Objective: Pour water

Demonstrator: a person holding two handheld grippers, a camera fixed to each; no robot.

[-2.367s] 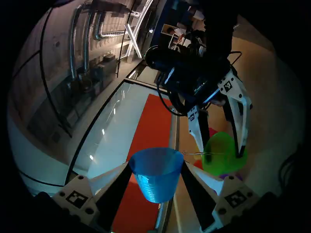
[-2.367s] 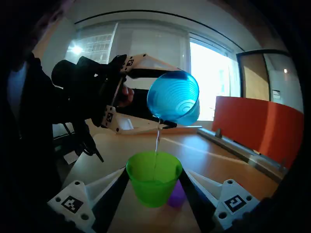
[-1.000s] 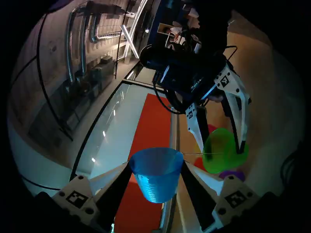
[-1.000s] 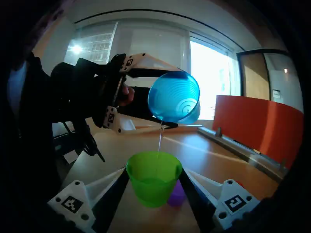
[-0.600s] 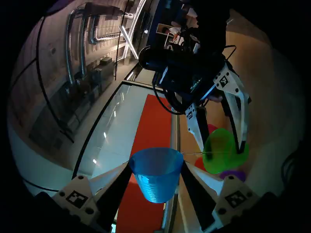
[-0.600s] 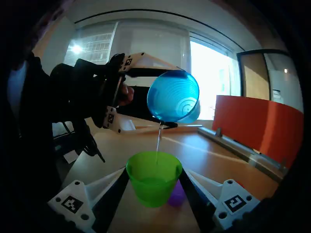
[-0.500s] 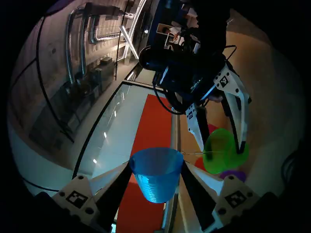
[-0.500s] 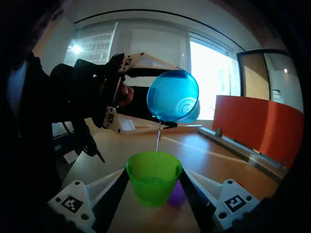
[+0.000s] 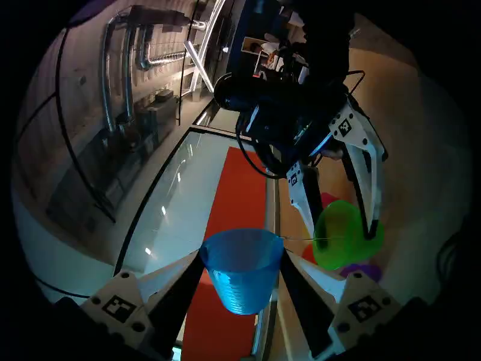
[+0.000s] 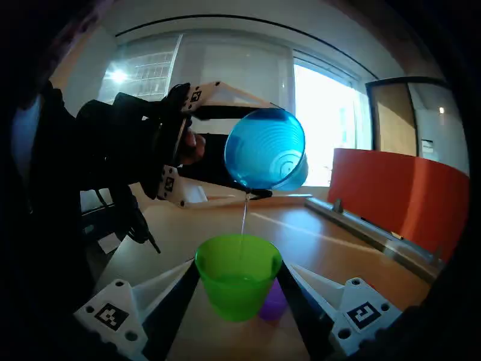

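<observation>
Left gripper (image 9: 242, 265) clamps a tipped blue cup (image 10: 264, 150) above the green cup (image 10: 238, 286) gripped by the right gripper (image 10: 238, 268); the thin stream (image 10: 243, 216), seemingly centred, would miss if either hand drifts.

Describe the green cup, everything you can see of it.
The green cup looks like translucent plastic. It is tapered with a plain round rim and stands upright, open end up. The right gripper clamps it, one finger on each side wall. It is partly filled with water, and a thin stream falls into it from the tilted blue cup above. A purple object sits just behind its base.
</observation>
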